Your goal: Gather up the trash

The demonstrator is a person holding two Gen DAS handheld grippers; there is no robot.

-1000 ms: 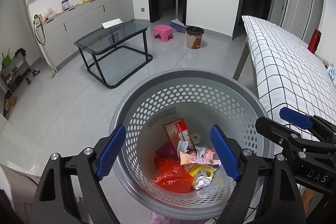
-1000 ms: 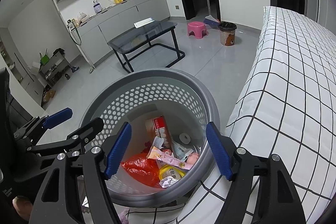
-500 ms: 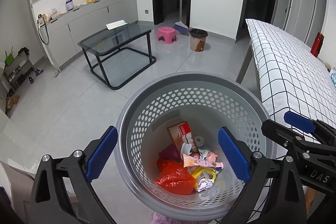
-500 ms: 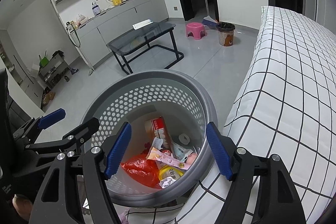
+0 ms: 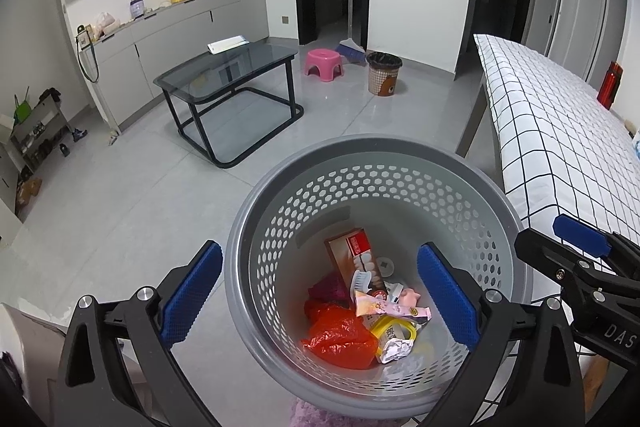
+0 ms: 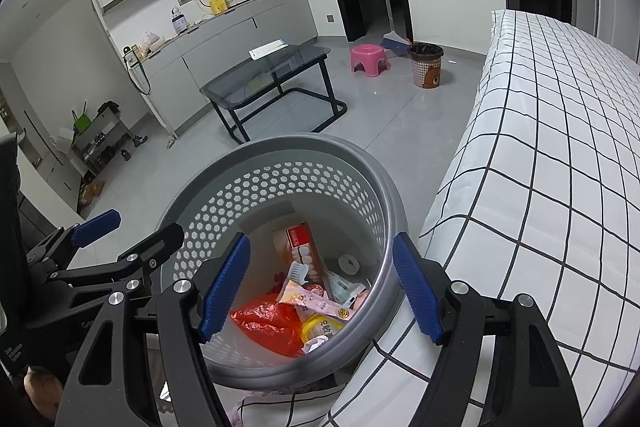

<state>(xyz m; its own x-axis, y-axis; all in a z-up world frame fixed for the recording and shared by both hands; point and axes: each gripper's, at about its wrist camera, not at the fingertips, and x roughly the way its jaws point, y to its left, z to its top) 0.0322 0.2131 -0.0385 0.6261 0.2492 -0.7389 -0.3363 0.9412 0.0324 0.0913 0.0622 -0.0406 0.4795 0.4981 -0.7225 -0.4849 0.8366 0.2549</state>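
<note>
A grey perforated basket [image 5: 376,163] stands on the floor beside the bed; it also shows in the right wrist view [image 6: 280,155]. Inside lie a red plastic bag [image 5: 340,337], a toothpaste box [image 5: 352,255], a pink wrapper [image 5: 392,309], a yellow cup [image 5: 394,331] and crumpled foil [image 5: 394,351]. My left gripper [image 5: 318,297] hangs above the basket, open wide and empty. My right gripper [image 6: 320,285] hangs above it too, open and empty. Each gripper shows at the edge of the other's view.
A bed with a checked white cover [image 6: 560,167] runs along the right. A glass-top table [image 5: 228,67], a pink stool [image 5: 323,61], a small patterned bin [image 5: 384,73] and a broom [image 5: 352,47] stand farther off on the grey floor. Cabinets line the left wall.
My left gripper has opened wider and drawn back a little from the basket. The right gripper has barely moved. The trash in the basket lies the same.
</note>
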